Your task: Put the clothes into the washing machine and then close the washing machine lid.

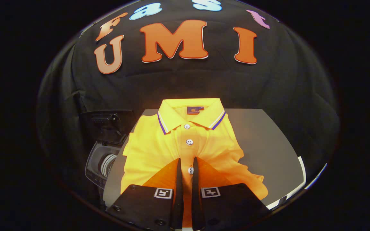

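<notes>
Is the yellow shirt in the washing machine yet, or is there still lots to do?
Nothing is finished yet. The yellow shirt lies folded on the grey table, not in the washing machine, which stands beside the table with its lid up. Right now the gripper sits over the shirt's front, fingers nearly together around a strip of cloth by the buttons. Still left: lifting the shirt, dropping it in, and closing the lid.

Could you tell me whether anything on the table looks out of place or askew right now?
Nothing stands out: the yellow polo shirt lies folded on the table, the gripper nearly closed over its placket.
</notes>
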`<state>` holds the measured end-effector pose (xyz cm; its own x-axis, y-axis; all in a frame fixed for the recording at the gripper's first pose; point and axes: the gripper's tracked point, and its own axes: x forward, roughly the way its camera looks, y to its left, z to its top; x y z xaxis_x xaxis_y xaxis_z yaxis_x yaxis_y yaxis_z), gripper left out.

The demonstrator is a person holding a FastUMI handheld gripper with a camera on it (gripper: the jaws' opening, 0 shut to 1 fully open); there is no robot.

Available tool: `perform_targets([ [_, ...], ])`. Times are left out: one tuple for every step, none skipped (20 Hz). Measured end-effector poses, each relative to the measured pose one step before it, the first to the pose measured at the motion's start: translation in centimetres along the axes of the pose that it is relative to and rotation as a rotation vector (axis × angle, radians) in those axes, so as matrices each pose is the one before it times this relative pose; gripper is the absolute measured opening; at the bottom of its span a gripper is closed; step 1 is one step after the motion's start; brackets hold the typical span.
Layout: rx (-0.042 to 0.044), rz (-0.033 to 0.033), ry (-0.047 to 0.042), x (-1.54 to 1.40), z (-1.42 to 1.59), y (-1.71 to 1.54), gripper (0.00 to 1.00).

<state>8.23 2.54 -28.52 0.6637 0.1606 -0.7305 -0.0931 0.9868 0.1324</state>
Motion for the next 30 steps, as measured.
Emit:
perform_targets([
  [0.01911, 0.01296, -0.02751, -0.090, 0.207, 0.041, 0.14],
  [0.01738, 0.01673, -0.01684, -0.086, 0.116, 0.070, 0.12],
  [0.01798, 0.02882, -0.02221, -0.353, 0.245, 0.222, 0.09],
  [0.02093, 0.01243, -0.01744, -0.587, 0.100, 0.078, 0.09],
  [0.01510, 0.00857, -0.03661, -0.325, 0.571, 0.014, 0.08],
  [-0.00160, 0.00645, -0.04413, -0.426, 0.949, 0.187, 0.09],
  [-0.02119, 0.00235, -0.03258, -0.495, 0.762, 0.311, 0.08],
  [-0.02696, 0.00130, -0.03025, -1.051, 0.641, 0.500, 0.08],
  [-0.02749, 0.00460, -0.03423, -0.809, 0.806, 0.466, 0.08],
  [-0.02075, 0.00957, -0.03090, -1.072, 0.802, 0.603, 0.08],
  [-0.01518, 0.01054, -0.02655, -0.632, 0.990, 0.719, 0.08],
  [-0.00893, 0.00762, -0.02354, -0.365, 0.988, 0.424, 0.08],
  [-0.00303, 0.00549, -0.02495, -0.274, 1.112, 0.308, 0.08],
  [0.00096, 0.00311, -0.03038, -0.428, 1.280, 0.340, 0.08],
  [0.00235, 0.00618, -0.02998, -0.518, 1.285, 0.447, 0.08],
  [0.00318, 0.00834, -0.03090, -0.759, 1.413, 0.360, 0.08],
  [-0.00115, 0.00537, -0.02928, -0.512, 1.270, 0.330, 0.08],
  [-0.00559, 0.00226, -0.02834, -0.294, 1.330, 0.222, 0.08],
  [-0.00584, 0.00393, -0.03009, -0.082, 1.522, 0.203, 0.08],
  [-0.00443, 0.00615, -0.02754, -0.187, 1.486, 0.464, 0.08],
  [-0.00474, 0.00963, -0.02271, -0.238, 1.448, 0.392, 0.08],
  [-0.00634, 0.01426, -0.01774, -0.317, 1.289, 0.478, 0.08],
  [-0.00727, 0.01264, -0.01717, -0.027, 1.043, 0.498, 0.08],
  [-0.00807, 0.01263, -0.01753, -0.092, 1.072, 0.547, 0.08],
  [-0.00847, 0.01000, -0.00923, 0.159, 0.829, 0.598, 0.08],
  [-0.00912, 0.00736, -0.00322, -0.175, 0.451, 0.661, 0.08],
  [-0.00567, 0.00210, -0.00095, 0.168, 0.513, 0.780, 0.08],
  [-0.00621, -0.00157, -0.00351, -0.131, 0.655, 0.908, 0.08],
  [-0.00975, -0.01094, -0.00962, 0.066, 0.615, 1.007, 0.08],
  [-0.00893, -0.01660, -0.00346, 0.139, 0.542, 0.979, 0.08],
])
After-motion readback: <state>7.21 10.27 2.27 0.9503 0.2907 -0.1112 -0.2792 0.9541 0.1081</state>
